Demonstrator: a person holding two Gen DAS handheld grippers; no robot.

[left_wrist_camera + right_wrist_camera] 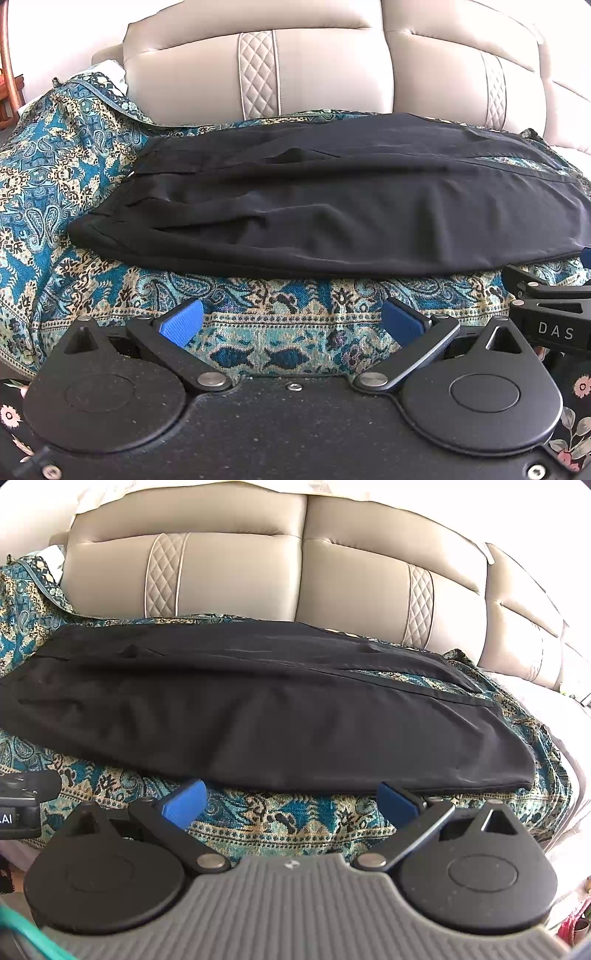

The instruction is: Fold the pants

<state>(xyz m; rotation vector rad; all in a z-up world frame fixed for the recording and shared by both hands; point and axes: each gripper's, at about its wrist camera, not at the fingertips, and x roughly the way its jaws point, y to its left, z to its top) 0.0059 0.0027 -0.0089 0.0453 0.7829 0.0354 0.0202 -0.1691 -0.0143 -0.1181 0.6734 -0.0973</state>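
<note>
Black pants (332,206) lie flat and lengthwise across a teal paisley throw (55,177) on a sofa seat, one leg laid over the other. They also show in the right wrist view (277,716). My left gripper (291,323) is open and empty, just in front of the pants' near edge. My right gripper (291,805) is open and empty, with its blue fingertips (184,803) close to the near edge of the pants. The right gripper's black body shows at the right edge of the left wrist view (554,314).
The beige leather sofa backrest (325,70) rises right behind the pants. The paisley throw (280,819) hangs over the seat's front edge. Floral fabric (580,406) shows at the lower corners of the left wrist view.
</note>
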